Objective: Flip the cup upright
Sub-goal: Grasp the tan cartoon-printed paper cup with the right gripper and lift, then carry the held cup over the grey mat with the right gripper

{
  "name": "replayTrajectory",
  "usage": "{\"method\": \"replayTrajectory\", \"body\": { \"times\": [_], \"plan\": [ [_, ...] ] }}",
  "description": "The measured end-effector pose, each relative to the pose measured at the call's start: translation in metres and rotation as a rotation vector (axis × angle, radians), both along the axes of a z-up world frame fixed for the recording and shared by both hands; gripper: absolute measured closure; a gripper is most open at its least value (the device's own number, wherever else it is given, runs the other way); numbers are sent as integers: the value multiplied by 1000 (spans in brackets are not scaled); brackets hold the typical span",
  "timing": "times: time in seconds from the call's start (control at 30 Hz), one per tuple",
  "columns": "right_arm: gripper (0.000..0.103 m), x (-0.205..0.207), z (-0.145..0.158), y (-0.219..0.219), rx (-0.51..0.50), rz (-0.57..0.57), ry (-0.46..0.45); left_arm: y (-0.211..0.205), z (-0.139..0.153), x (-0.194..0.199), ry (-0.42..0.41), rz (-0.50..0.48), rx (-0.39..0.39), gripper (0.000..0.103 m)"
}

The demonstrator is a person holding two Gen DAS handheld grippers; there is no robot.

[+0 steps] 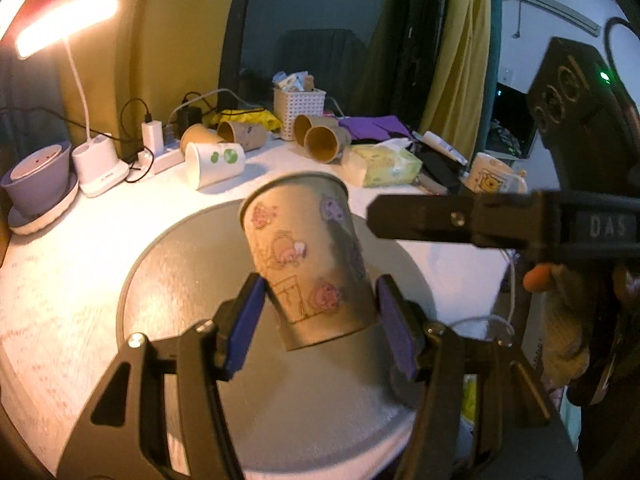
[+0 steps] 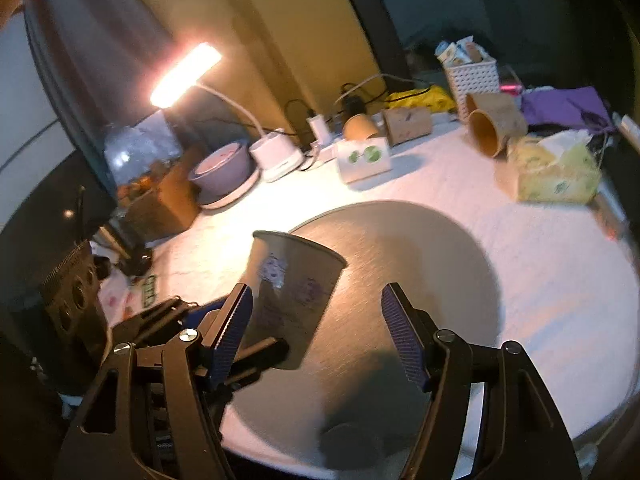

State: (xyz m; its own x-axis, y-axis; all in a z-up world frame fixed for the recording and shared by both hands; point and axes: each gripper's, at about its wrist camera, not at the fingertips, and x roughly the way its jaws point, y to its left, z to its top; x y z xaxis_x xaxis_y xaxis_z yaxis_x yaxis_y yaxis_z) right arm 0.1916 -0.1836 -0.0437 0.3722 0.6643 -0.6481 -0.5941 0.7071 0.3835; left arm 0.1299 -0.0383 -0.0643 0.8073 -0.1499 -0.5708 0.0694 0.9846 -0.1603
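Paper cup with cartoon stickers (image 1: 308, 260), rim up, tilted over grey round mat (image 1: 180, 280), pinched low by left gripper (image 1: 320, 320) for turning. Right gripper (image 2: 316, 336) spread, holding nothing, just beside as backup

— Paper cups, count?
— Six: one printed cup (image 1: 308, 256) above the round grey mat (image 1: 180, 280), one white cup with green dots (image 1: 214, 164) lying on the desk (image 1: 80, 280), four brown cups (image 1: 324, 144) lying behind it.
— Hand-held grippers?
— Two: the left hand-held gripper (image 1: 320, 320) and the right hand-held gripper (image 2: 316, 332).
— Remaining items?
— One lit lamp (image 1: 68, 24), one white basket (image 1: 299, 110), one tissue pack (image 1: 386, 166), one cartoon mug (image 1: 494, 178), one purple bowl (image 1: 38, 184).
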Motion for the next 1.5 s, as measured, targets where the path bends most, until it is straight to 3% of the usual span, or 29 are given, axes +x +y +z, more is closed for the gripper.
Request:
{"method": "replayTrajectory", "body": {
  "times": [0.4, 0.8, 1.27, 1.5],
  "plan": [
    [32, -39, 5, 6, 49, 17, 45, -2, 6, -56, -127, -14, -33, 44],
    [32, -53, 12, 15, 89, 62, 84, -7, 15, -83, -225, -49, -30, 44],
    [32, -42, 3, 15, 154, 77, 181, -7, 11, -92, -261, -73, -25, 44],
    [33, -38, -4, 23, 139, 92, 186, -1, 5, -85, -216, -63, -42, 42]
  ]
}}
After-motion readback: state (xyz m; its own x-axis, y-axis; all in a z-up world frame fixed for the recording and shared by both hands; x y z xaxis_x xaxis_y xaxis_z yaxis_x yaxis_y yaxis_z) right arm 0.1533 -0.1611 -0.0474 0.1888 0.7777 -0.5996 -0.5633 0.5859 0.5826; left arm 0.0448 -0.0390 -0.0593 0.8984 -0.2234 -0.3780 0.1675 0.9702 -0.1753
